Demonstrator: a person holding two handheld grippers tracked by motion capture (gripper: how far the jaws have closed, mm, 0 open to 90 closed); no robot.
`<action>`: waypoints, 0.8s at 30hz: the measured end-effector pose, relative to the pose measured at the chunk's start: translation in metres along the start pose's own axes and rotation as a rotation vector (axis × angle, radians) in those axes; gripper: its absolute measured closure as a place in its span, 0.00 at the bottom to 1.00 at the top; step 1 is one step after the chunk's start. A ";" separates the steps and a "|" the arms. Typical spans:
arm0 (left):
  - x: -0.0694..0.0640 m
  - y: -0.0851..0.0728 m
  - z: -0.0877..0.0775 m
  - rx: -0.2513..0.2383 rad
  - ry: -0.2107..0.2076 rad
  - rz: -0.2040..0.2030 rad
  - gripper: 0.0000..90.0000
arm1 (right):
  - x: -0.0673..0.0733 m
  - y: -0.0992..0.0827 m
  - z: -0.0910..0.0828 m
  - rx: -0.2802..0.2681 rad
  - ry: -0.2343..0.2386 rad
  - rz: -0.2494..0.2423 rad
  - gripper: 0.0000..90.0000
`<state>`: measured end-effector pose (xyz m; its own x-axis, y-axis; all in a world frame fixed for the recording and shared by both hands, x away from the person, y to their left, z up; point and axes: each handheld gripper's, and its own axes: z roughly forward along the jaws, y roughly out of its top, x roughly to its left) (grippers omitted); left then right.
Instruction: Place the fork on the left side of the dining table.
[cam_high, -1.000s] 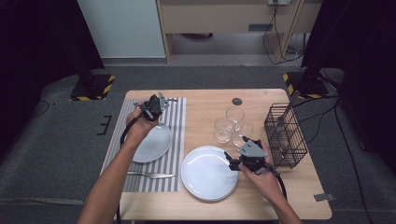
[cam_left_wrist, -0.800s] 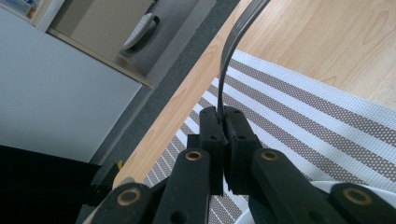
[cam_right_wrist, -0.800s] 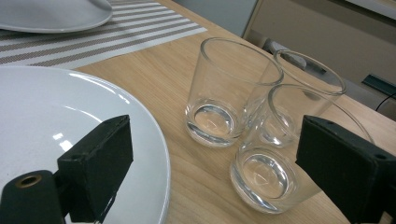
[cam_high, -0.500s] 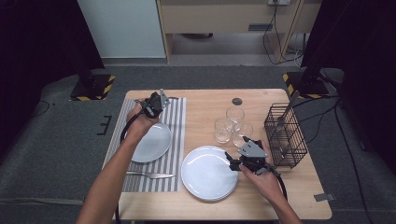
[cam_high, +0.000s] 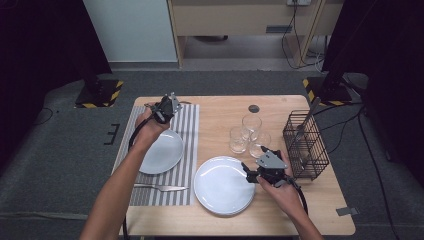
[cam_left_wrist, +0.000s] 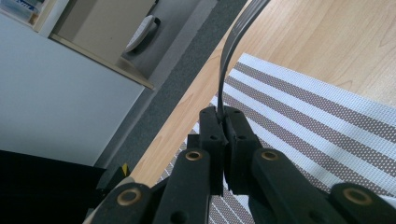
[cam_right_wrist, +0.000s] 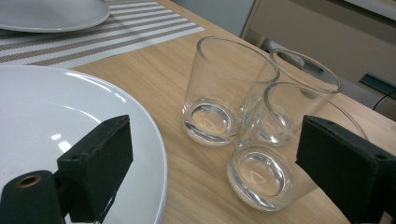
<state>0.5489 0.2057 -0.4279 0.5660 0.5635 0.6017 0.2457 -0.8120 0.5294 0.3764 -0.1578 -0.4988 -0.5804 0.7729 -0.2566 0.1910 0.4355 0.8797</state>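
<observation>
Left tool is seen clenched on a thin grey utensil handle, held above the striped mat at upper left of the tabletop. Right tool is held released at lower right, jaws spread before three glasses, beside the large plate.

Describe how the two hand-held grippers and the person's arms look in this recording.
Both grippers are black two-jaw tools. The left gripper has linkage arms with brass-coloured pivot rings and flat, blocky black pads. The right gripper has similar thick rectangular black pads. In the high view each carries a grey three-cornered plate on top and trails a black cable. The forearms are bare; no sleeves or gloves show.
</observation>
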 end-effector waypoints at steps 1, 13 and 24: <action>0.000 -0.001 0.001 0.003 0.000 0.000 0.97 | 0.000 0.000 0.000 0.001 -0.001 -0.002 0.12; -0.001 -0.004 0.006 0.008 -0.008 0.011 0.97 | -0.001 0.000 -0.002 0.006 -0.015 -0.014 0.12; -0.005 -0.009 0.012 0.017 -0.019 0.032 0.97 | -0.002 -0.003 -0.005 0.014 -0.029 -0.014 0.12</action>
<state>0.5529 0.2079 -0.4426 0.5884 0.5342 0.6070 0.2406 -0.8324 0.4993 0.3727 -0.1630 -0.4984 -0.5595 0.7798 -0.2808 0.1942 0.4527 0.8703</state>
